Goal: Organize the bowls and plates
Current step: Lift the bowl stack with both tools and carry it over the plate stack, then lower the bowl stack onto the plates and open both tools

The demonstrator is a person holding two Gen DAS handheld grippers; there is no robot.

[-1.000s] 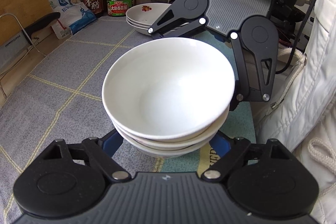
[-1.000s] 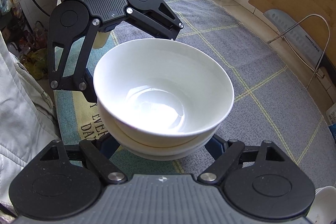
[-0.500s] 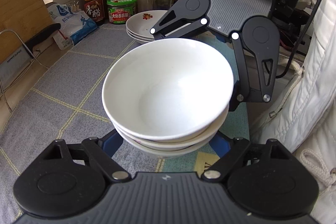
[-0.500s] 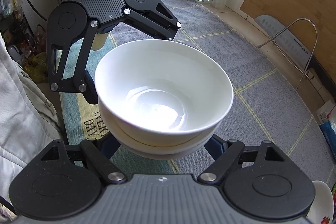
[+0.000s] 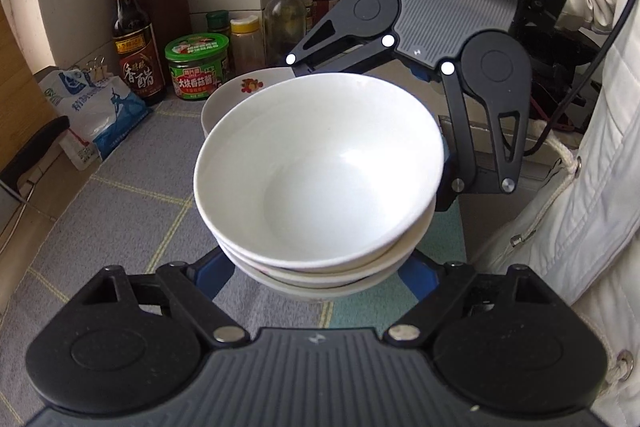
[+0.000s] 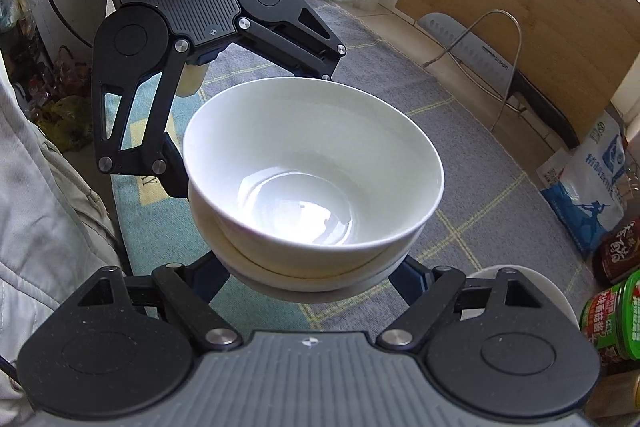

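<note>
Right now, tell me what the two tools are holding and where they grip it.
Both hold the stack of white bowls between them: the left tool and the right tool each grip the lower bowls from opposite sides, under the top bowl's rim.

Plain glossy white nested bowls [image 5: 320,179] are showing no pattern. The stacked white plates [image 5: 248,87] behind are carrying a small red-and-yellow motif. The grey woven counter mat [image 6: 460,131] is crossed by pale yellow grid lines. A green-lidded jar [image 5: 198,67] is wearing a red-and-green label beside a dark brown vinegar bottle [image 5: 134,43].
</note>
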